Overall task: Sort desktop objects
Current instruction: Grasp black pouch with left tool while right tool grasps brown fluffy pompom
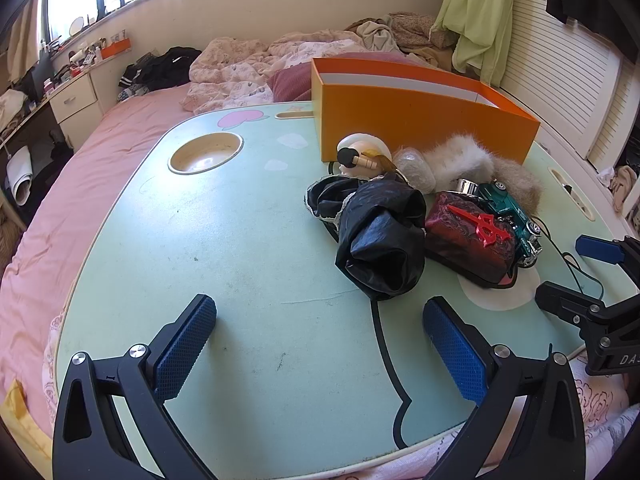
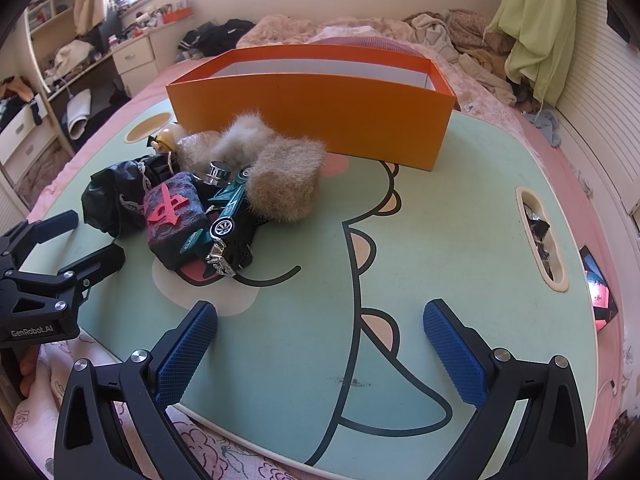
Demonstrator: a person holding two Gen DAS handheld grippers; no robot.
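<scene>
Both tools hovered low over the near edge of a mint-green cartoon-printed worktop (image 2: 460, 248) set on a pink bed (image 1: 100, 168). The left tool (image 1: 320, 344) had its blue-padded fingers spread wide apart with nothing between them; the right tool (image 2: 320, 348) was likewise wide open and empty.

A jumble of small objects lay heaped together, right of centre in the left wrist view and left of centre in the right wrist view. At its near side sat a crumpled black bag (image 1: 380, 236), touching a dark red patterned pouch (image 1: 468, 240) that carried a bright red ornament (image 1: 482, 226) on top. A teal toy car (image 1: 514, 212) leaned against the pouch, tilted, with its chrome grille toward the near edge in the right wrist view. A chrome-capped bottle (image 2: 218, 172) poked out between car and pouch. Farther back lay a tan fur ball (image 2: 286, 184), a white fluffy piece (image 1: 460, 164), a clear plastic-wrapped item (image 1: 414, 166) and a small doll figure (image 1: 362, 156).

Just beyond the heap, at the far side of the worktop, stood an open orange box (image 2: 312, 116) with a white interior. A round cup recess (image 1: 206, 154) was sunk into the worktop's far left.
</scene>
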